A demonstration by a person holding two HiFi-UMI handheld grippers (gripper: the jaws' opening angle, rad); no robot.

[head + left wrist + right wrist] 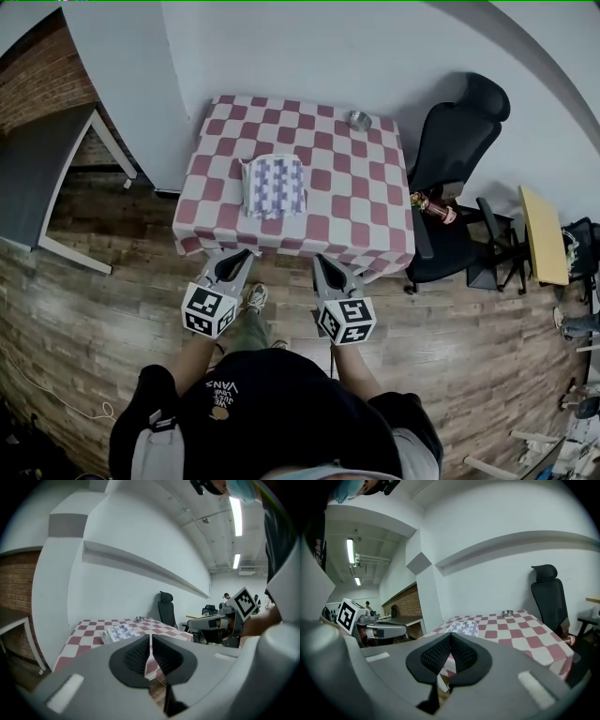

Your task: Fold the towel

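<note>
Closest to the head camera is the person's black shirt (272,412), and just beyond it both arms reach out over the wooden floor (469,356), each holding a gripper topped with a marker cube. The left gripper (246,254) and the right gripper (318,259) point toward the near edge of the table (202,239), side by side and a little apart, both short of the red-and-white checked cloth. The towel (274,186) lies folded into a compact rectangle on the left half of the table, well apart from either gripper. A small metal bowl (360,120) sits near the far right corner, and a black office chair (459,141) stands just beside the table's right side. In the left gripper view, the left gripper (150,645) has its two ribbed pads pressed together with nothing between them; past them the folded towel (119,631) rests on the checked cloth, the bowl farther back, the chair behind, and the right gripper's cube at the right edge. In the right gripper view, the right gripper (450,641) is likewise clenched on nothing, pads meeting along a thin line; the towel (464,627) lies on the table's near left part, and the left gripper shows at the left.
</note>
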